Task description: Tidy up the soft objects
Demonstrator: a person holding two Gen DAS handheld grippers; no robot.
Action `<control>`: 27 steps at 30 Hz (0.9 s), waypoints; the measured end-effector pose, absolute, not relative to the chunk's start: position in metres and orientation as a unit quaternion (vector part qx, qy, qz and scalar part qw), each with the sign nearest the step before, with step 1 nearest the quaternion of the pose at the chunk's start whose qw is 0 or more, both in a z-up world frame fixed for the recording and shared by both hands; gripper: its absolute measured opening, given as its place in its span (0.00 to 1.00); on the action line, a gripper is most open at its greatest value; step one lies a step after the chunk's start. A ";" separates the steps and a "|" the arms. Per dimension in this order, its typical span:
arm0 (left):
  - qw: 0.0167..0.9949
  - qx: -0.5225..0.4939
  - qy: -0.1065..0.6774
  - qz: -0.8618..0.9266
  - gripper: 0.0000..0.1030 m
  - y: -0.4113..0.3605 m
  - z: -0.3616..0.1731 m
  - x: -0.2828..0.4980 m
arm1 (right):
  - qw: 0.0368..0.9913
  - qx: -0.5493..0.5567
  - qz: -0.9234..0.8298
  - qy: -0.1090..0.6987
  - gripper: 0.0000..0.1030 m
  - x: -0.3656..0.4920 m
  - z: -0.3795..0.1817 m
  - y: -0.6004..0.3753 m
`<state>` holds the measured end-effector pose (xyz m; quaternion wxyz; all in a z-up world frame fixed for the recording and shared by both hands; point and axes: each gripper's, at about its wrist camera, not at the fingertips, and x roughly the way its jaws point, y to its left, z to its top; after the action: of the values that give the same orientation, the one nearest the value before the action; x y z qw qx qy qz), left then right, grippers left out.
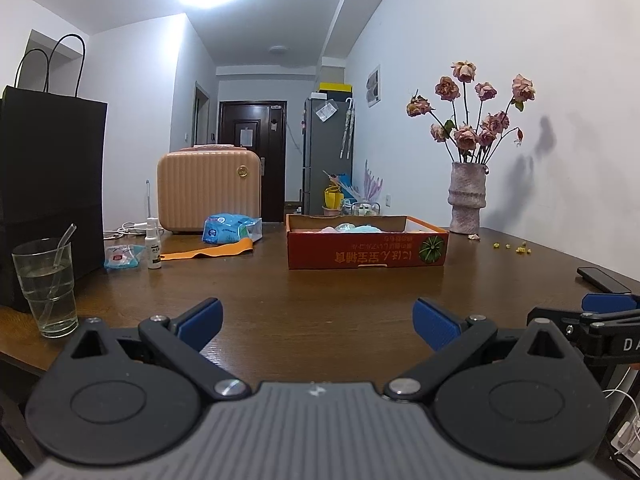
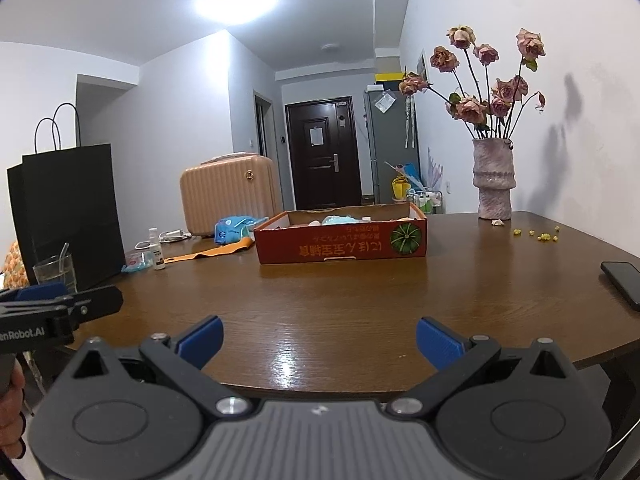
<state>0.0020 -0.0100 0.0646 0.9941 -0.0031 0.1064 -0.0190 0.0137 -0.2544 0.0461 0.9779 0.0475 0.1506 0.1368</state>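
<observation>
A shallow red cardboard box (image 1: 366,254) (image 2: 340,246) sits mid-table, with pale blue and pink soft items (image 1: 356,227) (image 2: 338,220) inside it. Left of it lie a blue plastic pack (image 1: 230,230) (image 2: 234,229), an orange strip of cloth (image 1: 208,252) (image 2: 212,252) and a small blue sachet (image 1: 120,258) (image 2: 138,260). My left gripper (image 1: 318,320) is open near the table's front edge, holding nothing. My right gripper (image 2: 320,340) is open too, at the front edge, empty. Each gripper's side shows in the other's view.
A black paper bag (image 1: 48,184) (image 2: 68,212) and a glass with a straw (image 1: 46,284) (image 2: 56,270) stand at the left. A peach case (image 1: 208,190) (image 2: 228,196), a spray bottle (image 1: 153,248) (image 2: 158,254), a vase of dried roses (image 1: 466,196) (image 2: 494,178) and a black phone (image 1: 604,280) (image 2: 624,284) are also on the brown table (image 1: 320,288) (image 2: 340,296).
</observation>
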 end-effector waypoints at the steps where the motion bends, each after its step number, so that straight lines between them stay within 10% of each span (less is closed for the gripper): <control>1: 0.994 -0.003 0.107 -0.020 1.00 -0.010 0.064 0.002 | 0.978 0.049 0.136 0.154 1.00 0.015 0.045 -0.255; 27: 0.994 0.001 0.110 -0.025 1.00 -0.011 0.062 0.003 | 0.976 0.058 0.138 0.159 1.00 0.018 0.043 -0.257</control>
<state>0.0030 -0.0105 0.0618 0.9936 0.0013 0.1100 -0.0250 0.0181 -0.2570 0.0429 0.9759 0.0580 0.1587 0.1381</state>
